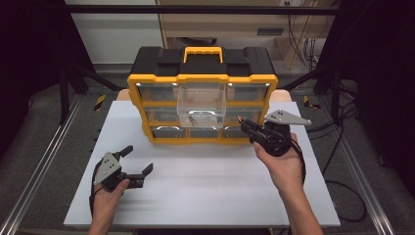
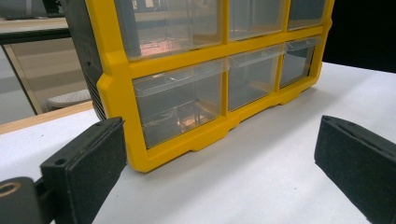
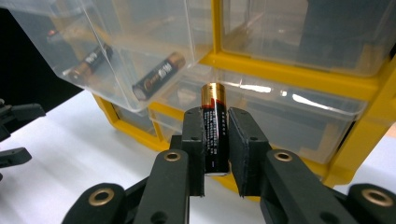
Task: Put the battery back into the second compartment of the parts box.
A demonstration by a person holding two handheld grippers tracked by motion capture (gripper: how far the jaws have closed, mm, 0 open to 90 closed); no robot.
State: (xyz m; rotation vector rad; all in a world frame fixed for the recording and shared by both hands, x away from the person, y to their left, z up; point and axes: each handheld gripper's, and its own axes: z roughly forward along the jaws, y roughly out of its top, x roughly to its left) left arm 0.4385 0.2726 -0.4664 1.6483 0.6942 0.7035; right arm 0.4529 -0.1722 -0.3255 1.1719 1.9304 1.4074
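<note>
A yellow and black drawer organizer (image 1: pixel 202 77) stands at the far side of the white table (image 1: pixel 205 181). Its clear top-middle drawer (image 1: pixel 201 102) is pulled out and tilts forward; two batteries (image 3: pixel 158 75) lie inside it. My right gripper (image 1: pixel 246 126) is in front of the organizer's lower right, just right of that drawer, shut on a black and gold AA battery (image 3: pixel 215 140) that stands upright between the pads. My left gripper (image 1: pixel 138 159) rests near the table's front left, open, with nothing between its pads (image 2: pixel 88 168).
The organizer's other clear drawers (image 2: pixel 180 105) are pushed in. The open drawer (image 3: pixel 107 51) hangs just up and left of the held battery. Metal rails (image 1: pixel 41 166) and cables (image 1: pixel 342 147) flank the table. The left gripper (image 3: pixel 14 133) shows far off at the left edge.
</note>
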